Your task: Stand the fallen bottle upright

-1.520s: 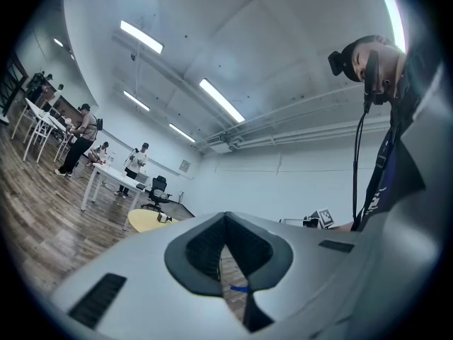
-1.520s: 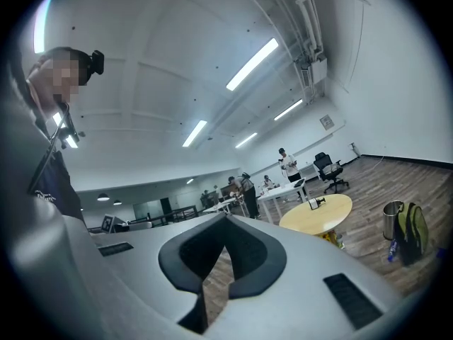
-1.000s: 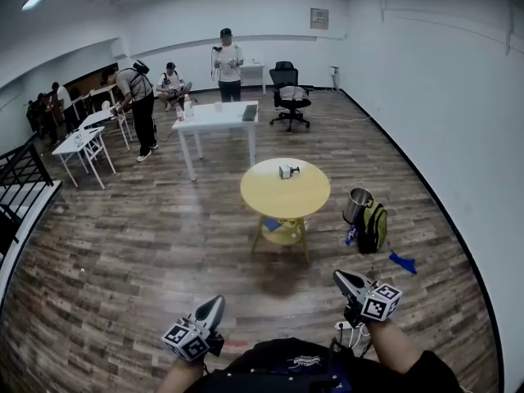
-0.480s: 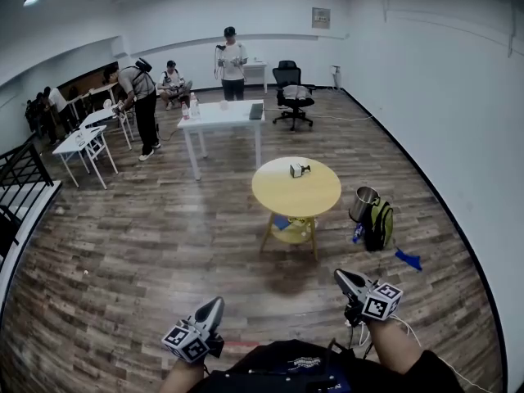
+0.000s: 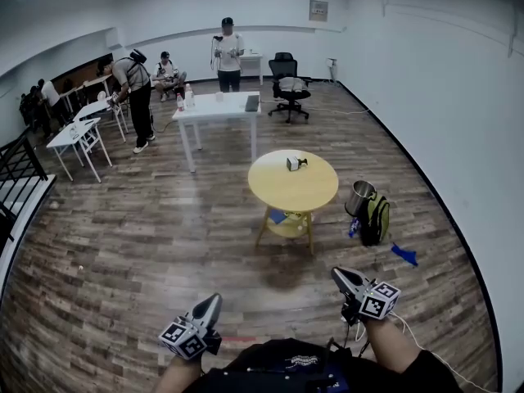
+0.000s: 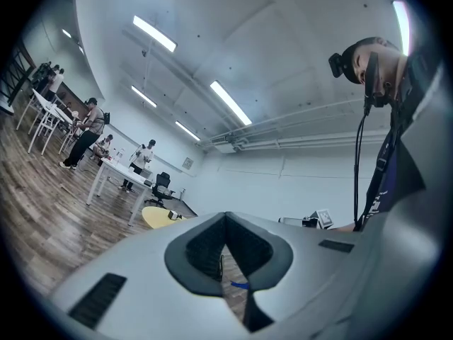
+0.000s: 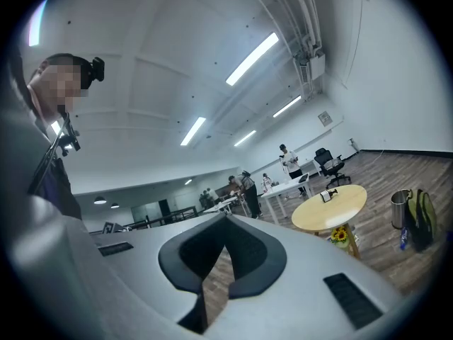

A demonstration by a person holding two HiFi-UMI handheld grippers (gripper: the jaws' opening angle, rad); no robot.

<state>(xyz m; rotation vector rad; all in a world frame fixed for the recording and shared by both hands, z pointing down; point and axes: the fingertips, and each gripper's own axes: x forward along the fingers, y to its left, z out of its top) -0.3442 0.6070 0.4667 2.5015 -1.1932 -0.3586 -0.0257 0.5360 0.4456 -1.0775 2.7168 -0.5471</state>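
Note:
No bottle can be made out for certain. A small pale object (image 5: 292, 163) sits on the round yellow table (image 5: 307, 191) in the middle of the room, too small to identify. My left gripper (image 5: 214, 300) is at the bottom left of the head view, held level over the wooden floor. It is shut and empty, and its pads meet in the left gripper view (image 6: 226, 218). My right gripper (image 5: 338, 273) is at the bottom right, also shut and empty (image 7: 226, 222). Both are well short of the table.
A metal bin (image 5: 357, 197) and a green backpack (image 5: 377, 218) stand right of the round table, with a blue scrap (image 5: 404, 255) on the floor nearby. Behind it are a white table (image 5: 217, 109), an office chair (image 5: 286, 76) and several people. The right wall runs close by.
The room has shifted slightly in the head view, and the round table sits a little further right and higher. Both grippers keep their places at the bottom of the view, still shut.

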